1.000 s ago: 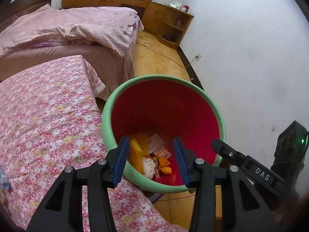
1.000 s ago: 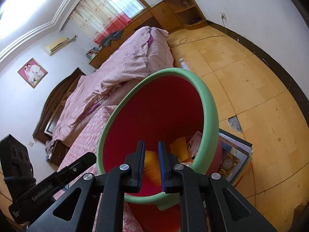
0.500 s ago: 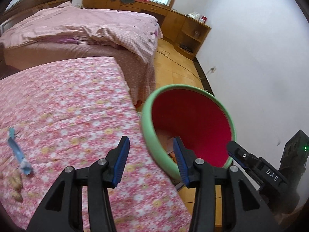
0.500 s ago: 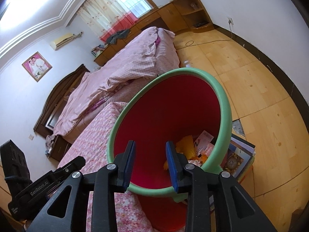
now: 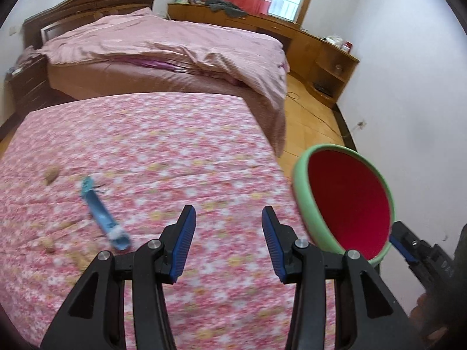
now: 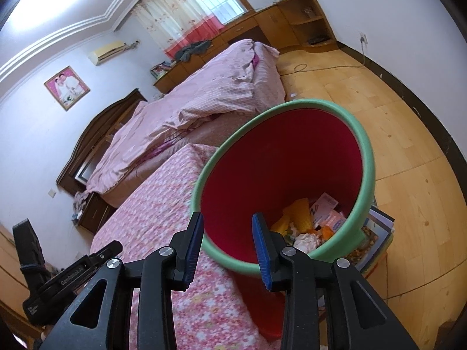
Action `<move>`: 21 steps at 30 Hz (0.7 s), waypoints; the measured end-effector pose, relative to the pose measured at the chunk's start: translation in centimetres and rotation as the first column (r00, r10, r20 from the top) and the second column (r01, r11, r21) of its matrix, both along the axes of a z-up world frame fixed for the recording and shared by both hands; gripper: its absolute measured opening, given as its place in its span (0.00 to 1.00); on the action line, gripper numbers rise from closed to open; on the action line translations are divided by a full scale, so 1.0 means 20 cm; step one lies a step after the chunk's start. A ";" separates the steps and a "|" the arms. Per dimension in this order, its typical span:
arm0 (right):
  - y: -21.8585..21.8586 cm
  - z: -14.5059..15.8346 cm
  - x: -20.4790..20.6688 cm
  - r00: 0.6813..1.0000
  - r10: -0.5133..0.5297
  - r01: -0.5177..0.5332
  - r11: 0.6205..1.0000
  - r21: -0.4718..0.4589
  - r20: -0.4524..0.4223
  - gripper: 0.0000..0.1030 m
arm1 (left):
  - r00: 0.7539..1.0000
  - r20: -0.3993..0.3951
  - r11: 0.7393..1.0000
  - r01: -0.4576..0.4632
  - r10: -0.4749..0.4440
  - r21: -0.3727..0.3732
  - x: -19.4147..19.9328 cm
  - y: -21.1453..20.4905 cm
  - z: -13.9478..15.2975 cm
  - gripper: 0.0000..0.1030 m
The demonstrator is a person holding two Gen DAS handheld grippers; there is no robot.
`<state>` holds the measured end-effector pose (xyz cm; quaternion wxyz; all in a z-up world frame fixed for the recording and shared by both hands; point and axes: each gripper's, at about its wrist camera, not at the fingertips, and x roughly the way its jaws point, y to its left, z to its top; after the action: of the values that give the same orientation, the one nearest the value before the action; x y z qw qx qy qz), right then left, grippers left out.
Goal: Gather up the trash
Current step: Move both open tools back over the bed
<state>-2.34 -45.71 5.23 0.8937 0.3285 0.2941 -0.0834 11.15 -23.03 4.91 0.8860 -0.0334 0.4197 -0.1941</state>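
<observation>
My left gripper (image 5: 228,213) hangs open and empty over the pink floral bedspread (image 5: 163,145). To its left on the cloth lie a blue wrapper (image 5: 100,214) and small brown scraps (image 5: 51,173). The red bin with a green rim (image 5: 303,192) stands to its right. My right gripper (image 6: 227,218) is open over the near rim of the bin (image 6: 367,157), its jaws parted with nothing between them. Inside the bin lie yellow wrappers (image 6: 297,213), a pink packet (image 6: 324,207) and a crumpled white tissue (image 6: 306,239).
A second bed with a pink duvet (image 5: 175,49) stands behind. Wooden cabinets and shelves (image 5: 329,58) line the far wall. A stack of magazines (image 6: 376,233) sits under the bin on the wooden floor (image 6: 408,134). A white wall (image 5: 408,102) is close on the right.
My left gripper swung left from over the bin to over the bedspread, bringing the blue wrapper into view. My right gripper opened and the yellow item between its jaws dropped into the bin.
</observation>
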 end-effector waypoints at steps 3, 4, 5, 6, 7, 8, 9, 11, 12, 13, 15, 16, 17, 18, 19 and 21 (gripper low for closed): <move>0.03 0.00 0.01 1.000 0.011 -0.011 1.000 -0.008 -0.004 0.34 | 0.999 0.005 0.999 -0.033 0.033 0.014 0.00 0.09 -0.02 0.45; 0.04 0.00 0.01 1.000 0.013 -0.013 1.000 -0.009 -0.005 0.34 | 0.999 0.004 0.999 -0.049 0.049 0.017 0.00 0.13 -0.03 0.45; 0.05 0.00 0.02 1.000 0.016 -0.016 1.000 -0.009 -0.007 0.34 | 0.998 0.002 0.998 -0.062 0.062 0.021 0.00 0.16 -0.04 0.45; 0.06 0.00 0.02 1.000 0.019 -0.019 1.000 -0.010 -0.009 0.34 | 0.997 0.001 0.997 -0.074 0.074 0.024 0.01 0.18 -0.05 0.45; 0.07 -0.01 0.02 1.000 0.022 -0.022 1.000 -0.012 -0.012 0.34 | 0.996 0.000 0.996 -0.086 0.086 0.026 0.01 0.21 -0.06 0.45; 0.08 -0.01 0.03 1.000 0.027 -0.027 1.000 -0.015 -0.015 0.34 | 0.995 -0.002 0.994 -0.102 0.102 0.027 0.02 0.24 -0.07 0.45; 0.09 -0.01 0.04 0.999 0.032 -0.032 0.999 -0.018 -0.018 0.34 | 0.994 -0.003 0.993 -0.112 0.112 0.027 0.03 0.26 -0.08 0.45; 0.11 -0.01 0.05 0.999 0.040 -0.041 0.999 -0.022 -0.023 0.34 | 0.991 -0.006 0.991 -0.133 0.134 0.030 0.04 0.30 -0.10 0.45; 0.12 -0.01 0.07 0.999 0.046 -0.046 0.999 -0.025 -0.027 0.34 | 0.989 -0.010 0.989 -0.147 0.148 0.034 0.05 0.32 -0.12 0.45; 0.14 -0.01 0.07 0.998 0.049 -0.049 0.998 -0.026 -0.029 0.34 | 0.988 -0.012 0.988 -0.153 0.153 0.037 0.05 0.33 -0.13 0.45; 0.16 -0.03 0.09 0.998 0.057 -0.058 0.998 -0.028 -0.036 0.34 | 0.985 -0.027 0.984 -0.170 0.172 0.050 0.07 0.36 -0.17 0.45; 0.16 -0.03 0.11 0.998 0.057 -0.058 0.998 -0.025 -0.038 0.34 | 0.984 -0.036 0.983 -0.175 0.177 0.049 0.08 0.37 -0.18 0.45; 0.16 -0.04 0.12 0.998 0.055 -0.056 0.998 -0.021 -0.040 0.34 | 0.981 -0.047 0.982 -0.184 0.186 0.048 0.09 0.39 -0.19 0.45; 0.17 -0.04 0.14 0.998 0.056 -0.057 0.998 -0.015 -0.042 0.34 | 0.980 -0.052 0.981 -0.188 0.191 0.050 0.11 0.39 -0.20 0.45; 0.17 -0.05 0.15 0.997 0.059 -0.060 0.998 -0.013 -0.043 0.34 | 0.979 -0.055 0.980 -0.192 0.195 0.051 0.12 0.40 -0.21 0.45; 0.19 -0.06 0.17 0.996 0.068 -0.069 0.997 -0.021 -0.052 0.34 | 0.977 -0.066 0.979 -0.198 0.201 0.053 0.14 0.41 -0.23 0.45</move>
<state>1.14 -41.95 4.11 0.8918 0.3061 0.3269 -0.0645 13.93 -14.77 0.22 0.8861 -0.0618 0.4498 -0.0933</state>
